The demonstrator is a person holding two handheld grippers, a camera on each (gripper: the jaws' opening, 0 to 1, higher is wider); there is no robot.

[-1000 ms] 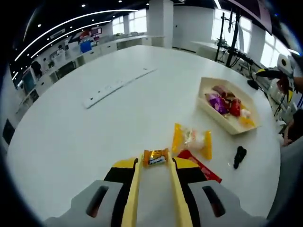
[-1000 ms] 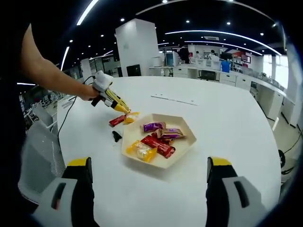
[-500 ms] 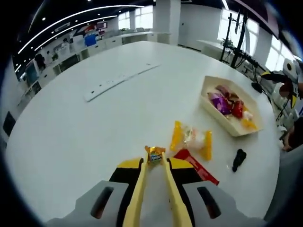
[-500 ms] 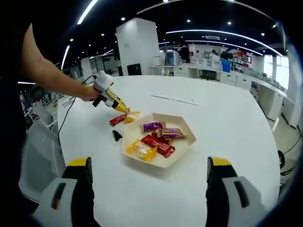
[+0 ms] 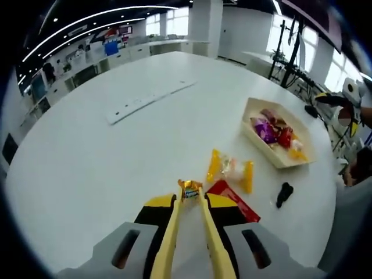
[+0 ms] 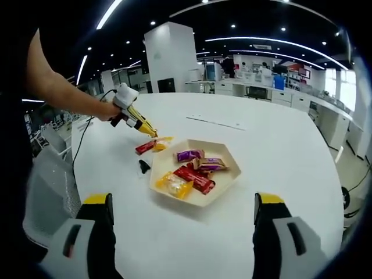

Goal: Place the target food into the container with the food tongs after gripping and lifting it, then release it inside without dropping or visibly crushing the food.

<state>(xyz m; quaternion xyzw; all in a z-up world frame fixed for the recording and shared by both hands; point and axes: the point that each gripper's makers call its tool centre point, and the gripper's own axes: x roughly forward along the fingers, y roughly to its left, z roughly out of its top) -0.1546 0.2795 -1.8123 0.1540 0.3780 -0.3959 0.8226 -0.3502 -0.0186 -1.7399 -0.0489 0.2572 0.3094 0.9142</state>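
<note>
Between left tool point(image 5: 190, 195) tips, candy point(image 5: 189, 190).

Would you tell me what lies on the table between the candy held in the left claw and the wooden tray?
In the left gripper view, a yellow-ended clear packet and a red wrapper lie between the candy and the tray.

You're in a big open-plan office or lab: a broad white round table point(image 6: 279, 145) in front, rows of desks with monitors point(image 6: 256, 87) at upper right, ceiling light strips point(image 5: 87, 26) curving upper left.
</note>
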